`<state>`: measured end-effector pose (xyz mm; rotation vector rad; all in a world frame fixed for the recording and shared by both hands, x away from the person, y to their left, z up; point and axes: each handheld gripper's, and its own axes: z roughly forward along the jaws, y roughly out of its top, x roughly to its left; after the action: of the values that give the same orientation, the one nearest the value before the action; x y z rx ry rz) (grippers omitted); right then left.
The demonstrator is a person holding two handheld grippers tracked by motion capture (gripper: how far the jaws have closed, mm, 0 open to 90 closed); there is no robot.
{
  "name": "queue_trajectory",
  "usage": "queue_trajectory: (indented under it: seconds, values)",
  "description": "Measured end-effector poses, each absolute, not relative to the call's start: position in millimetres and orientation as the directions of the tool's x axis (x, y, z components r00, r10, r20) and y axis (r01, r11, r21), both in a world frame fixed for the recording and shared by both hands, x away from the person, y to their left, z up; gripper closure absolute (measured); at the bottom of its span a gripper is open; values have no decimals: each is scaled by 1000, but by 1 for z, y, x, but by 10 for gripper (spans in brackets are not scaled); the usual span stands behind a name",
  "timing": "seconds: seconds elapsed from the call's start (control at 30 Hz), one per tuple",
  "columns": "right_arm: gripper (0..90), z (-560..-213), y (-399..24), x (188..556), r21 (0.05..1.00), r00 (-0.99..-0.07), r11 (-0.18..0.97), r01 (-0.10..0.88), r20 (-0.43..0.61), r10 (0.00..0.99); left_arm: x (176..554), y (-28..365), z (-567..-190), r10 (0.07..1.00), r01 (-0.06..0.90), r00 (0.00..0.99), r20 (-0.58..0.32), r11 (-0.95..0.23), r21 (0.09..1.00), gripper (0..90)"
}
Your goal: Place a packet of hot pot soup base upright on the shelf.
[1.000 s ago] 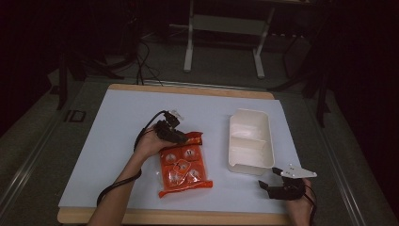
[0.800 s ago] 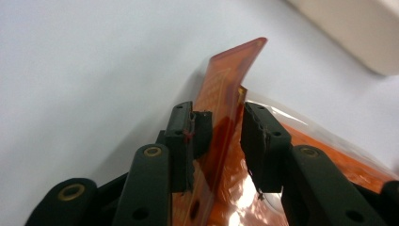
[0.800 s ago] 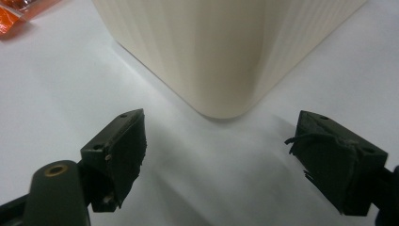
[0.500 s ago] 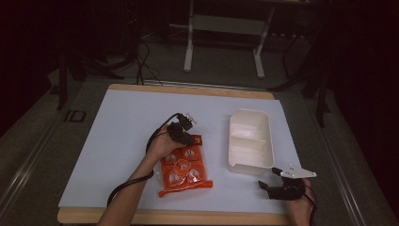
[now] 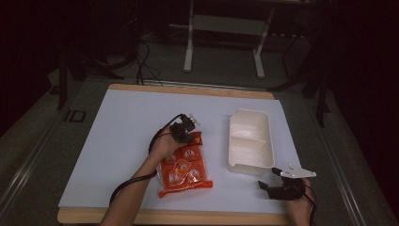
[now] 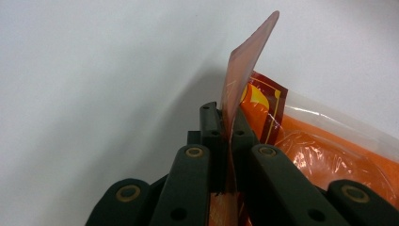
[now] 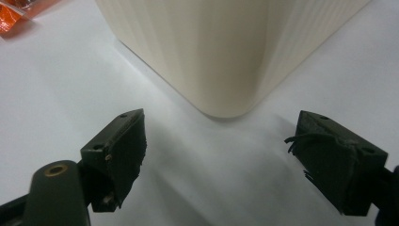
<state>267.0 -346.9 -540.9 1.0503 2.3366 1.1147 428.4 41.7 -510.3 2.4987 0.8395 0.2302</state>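
The orange snack bag lies mid-table, just left of the white divided tray. The left gripper has slid onto its far edge and just clamped shut there, so a lift looks next. The right gripper sits wide open, empty, by the tray's near corner.

One camera hangs high on the person's side of the table, looking forward and down across the whole white top to the dark floor beyond. A second rides the left gripper, sighting along its jaws from very close at the corner of the orange packet pinched between them. A third rides the right gripper, low over the tabletop, facing the cream tray's rounded corner just ahead of its jaws. All three take in the white surface; the packet appears in each.
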Motion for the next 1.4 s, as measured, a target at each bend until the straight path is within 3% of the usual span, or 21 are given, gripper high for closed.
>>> queue_trajectory:
  seconds: [0.4,1.4]
  values:
    - [160,-540,-348,267,780,-659,408,475,8,752,424,60,-485,607,530,792,-72,-624,574,900]
    - [159,-540,-348,267,782,-656,403,475,10,755,412,109,-366,570,560,782,-253,-464,686,900]
